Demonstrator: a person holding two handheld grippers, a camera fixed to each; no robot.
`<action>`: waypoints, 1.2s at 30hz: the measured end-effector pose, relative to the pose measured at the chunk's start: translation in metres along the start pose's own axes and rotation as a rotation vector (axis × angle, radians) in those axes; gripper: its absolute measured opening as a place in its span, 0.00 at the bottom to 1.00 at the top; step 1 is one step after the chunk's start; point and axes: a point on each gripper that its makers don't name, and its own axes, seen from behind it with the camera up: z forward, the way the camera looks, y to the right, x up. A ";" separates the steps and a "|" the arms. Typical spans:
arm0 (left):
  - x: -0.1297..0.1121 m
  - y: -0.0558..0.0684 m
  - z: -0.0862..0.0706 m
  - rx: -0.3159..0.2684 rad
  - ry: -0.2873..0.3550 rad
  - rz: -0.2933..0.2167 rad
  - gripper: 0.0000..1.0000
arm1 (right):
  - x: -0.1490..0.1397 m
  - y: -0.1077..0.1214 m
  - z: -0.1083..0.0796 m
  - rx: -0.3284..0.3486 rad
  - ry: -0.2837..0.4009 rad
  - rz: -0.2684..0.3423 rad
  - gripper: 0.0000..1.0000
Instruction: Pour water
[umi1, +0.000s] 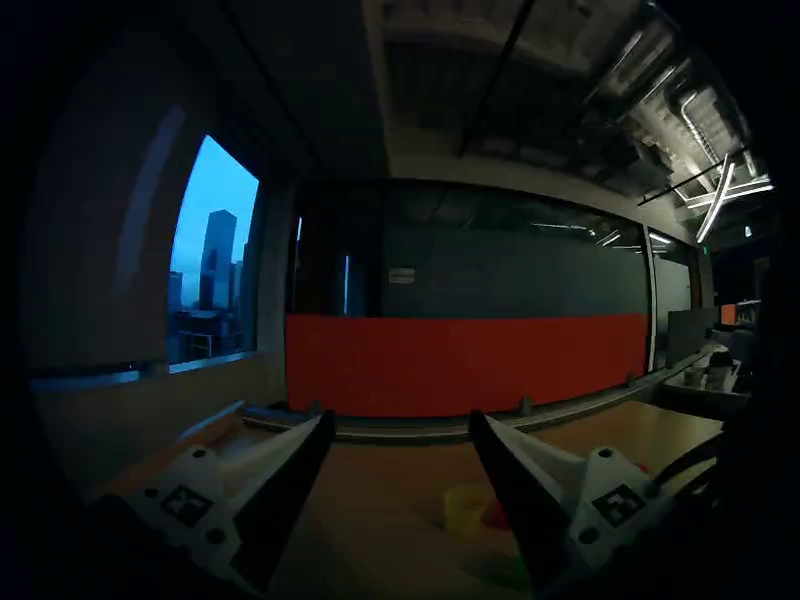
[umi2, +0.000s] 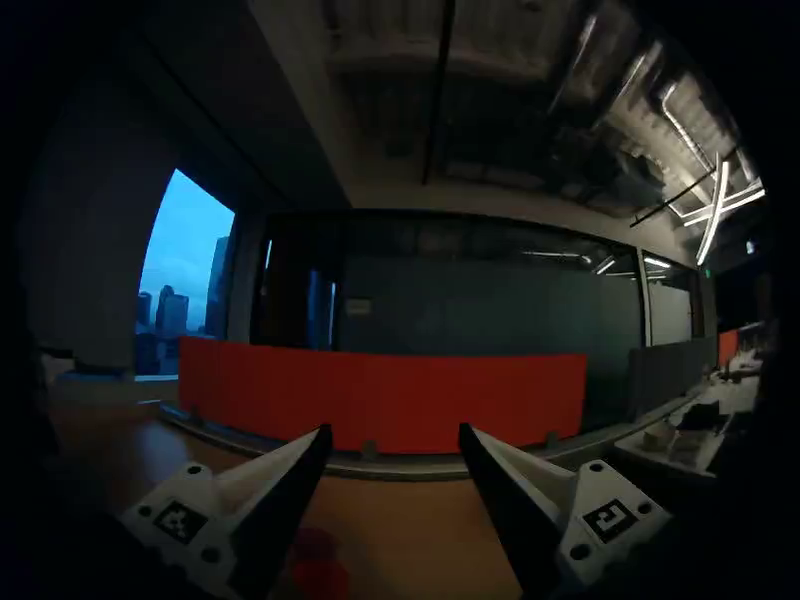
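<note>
- In the left gripper view, a yellow cup (umi1: 465, 508) stands upright on the tabletop (umi1: 390, 500), on the near side of the red panel (umi1: 465, 365). It sits low in the gap between the fingers, closer to the right-hand finger, and neither finger touches it.
- A red object (umi1: 495, 516) sits just beside the yellow cup, partly hidden behind that same finger. The light is too dim to tell what it is.
- In the right gripper view, a red cup (umi2: 318, 572) stands on the tabletop (umi2: 420, 540), also on the near side of the red panel (umi2: 400, 400). It is low in the view, just beside the left-hand finger, and in the dimness I cannot tell whether they touch.
- The left gripper (umi1: 401, 414) is released, its fingers spread wide and holding nothing, with the tips pointing at the foot of the red panel.
- The right gripper (umi2: 394, 428) is likewise released and holds nothing, aimed at the same panel.
- A dark glass wall (umi1: 480, 250) rises directly above the red panel.
- A window (umi1: 212, 260) left of the red panel shows blue sky and towers.
- Strip lights (umi1: 722, 195) glow on the ceiling, above and to the right of the red panel.
</note>
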 end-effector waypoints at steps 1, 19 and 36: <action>-0.001 -0.001 0.000 0.004 0.001 -0.007 0.99 | -0.002 0.001 0.000 -0.003 -0.006 0.006 0.97; -0.043 -0.003 -0.004 0.032 -0.006 0.024 0.99 | -0.049 0.010 -0.007 -0.044 -0.056 0.034 0.97; -0.106 0.003 -0.008 0.043 -0.026 -0.021 0.99 | -0.099 0.012 -0.019 -0.072 -0.084 0.037 0.97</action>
